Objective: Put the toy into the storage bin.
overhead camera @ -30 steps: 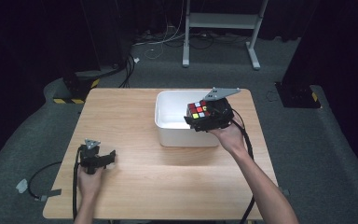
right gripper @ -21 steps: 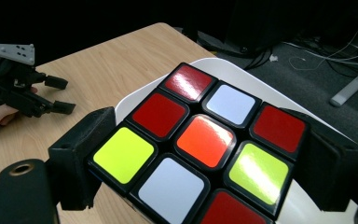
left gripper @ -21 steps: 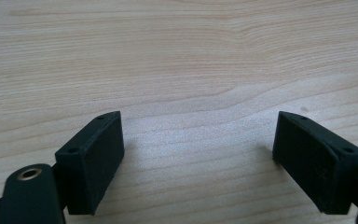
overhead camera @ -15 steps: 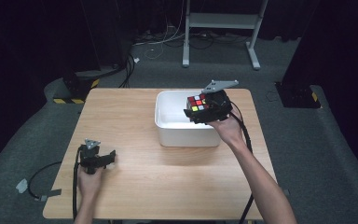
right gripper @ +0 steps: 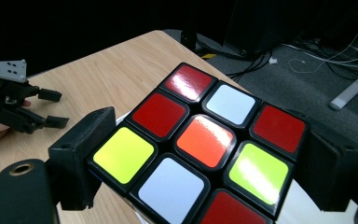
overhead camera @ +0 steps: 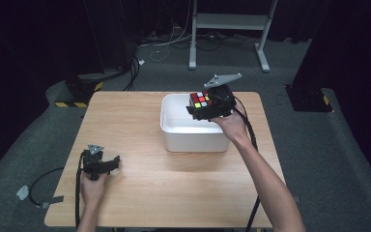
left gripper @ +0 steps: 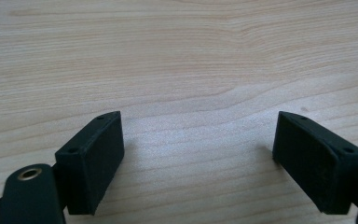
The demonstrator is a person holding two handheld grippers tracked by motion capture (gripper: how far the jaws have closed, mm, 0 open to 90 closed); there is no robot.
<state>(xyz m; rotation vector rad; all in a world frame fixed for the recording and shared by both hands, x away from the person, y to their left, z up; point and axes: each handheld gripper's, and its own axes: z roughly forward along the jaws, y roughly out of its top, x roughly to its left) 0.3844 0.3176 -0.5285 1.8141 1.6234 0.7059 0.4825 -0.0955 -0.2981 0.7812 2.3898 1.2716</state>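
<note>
1. We see our right gripper (overhead camera: pixel 204 107) held in the air over the far right part of the white bin (overhead camera: pixel 193 140), its jaws clamped on a cube (overhead camera: pixel 200 99) with coloured tiles.
2. In the right gripper view the cube (right gripper: pixel 205 144) sits squarely between the two black pads (right gripper: pixel 81 154), one pressed against each side face; the face towards the camera shows red, white, orange and yellow-green tiles.
3. The cube hangs clear of the bin; in the high view it shows against the bin's far rim and touches nothing but the pads.
4. The bin stands on the far right half of the table (overhead camera: pixel 140 116), and what we can see of its inside is bare white.
5. Our left gripper (overhead camera: pixel 107 163) rests low at the near left of the table, well apart from the bin, gripped in our left hand (overhead camera: pixel 92 186).
6. In the left gripper view its jaws stand wide apart, with bare wood (left gripper: pixel 177 60) between the pads (left gripper: pixel 93 158).
7. A cable (overhead camera: pixel 43 181) trails from the left gripper off the table's near left edge.
8. In the right gripper view we also see the left gripper (right gripper: pixel 16 109) farther off on the table, its grey plate on top.
</note>
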